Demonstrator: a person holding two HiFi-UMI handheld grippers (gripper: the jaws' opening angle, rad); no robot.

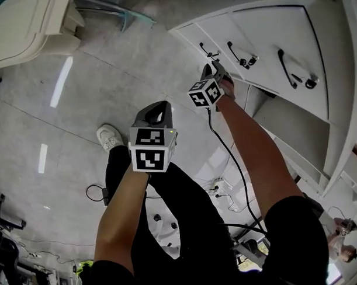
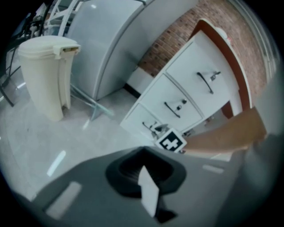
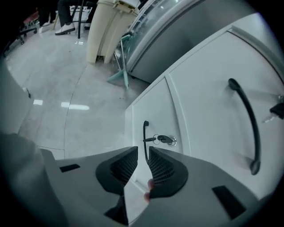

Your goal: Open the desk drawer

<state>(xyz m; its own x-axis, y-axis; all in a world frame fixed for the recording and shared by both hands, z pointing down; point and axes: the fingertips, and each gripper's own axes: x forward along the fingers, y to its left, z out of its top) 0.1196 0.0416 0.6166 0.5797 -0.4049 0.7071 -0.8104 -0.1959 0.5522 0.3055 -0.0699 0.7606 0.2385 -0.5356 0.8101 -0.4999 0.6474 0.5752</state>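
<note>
A white drawer unit [image 1: 270, 31] stands at the upper right of the head view. Its lowest drawer [image 3: 155, 111] is closed and has a thin black handle [image 3: 145, 139], with a key [image 3: 165, 140] in the lock beside it. My right gripper [image 3: 143, 156] is at that handle [image 1: 206, 51]; its jaws stand nearly together with the handle's lower part between the pads. In the head view this gripper [image 1: 211, 67] reaches to the unit's bottom corner. My left gripper [image 1: 158, 109] hangs back over the floor, shut and empty [image 2: 144, 170].
Two more drawers with black handles [image 1: 240, 56] [image 1: 289, 70] lie above the lowest one. A beige lidded bin [image 1: 30, 23] [image 2: 46, 75] stands on the glossy floor to the left. Cables [image 1: 223, 187] trail on the floor near my legs.
</note>
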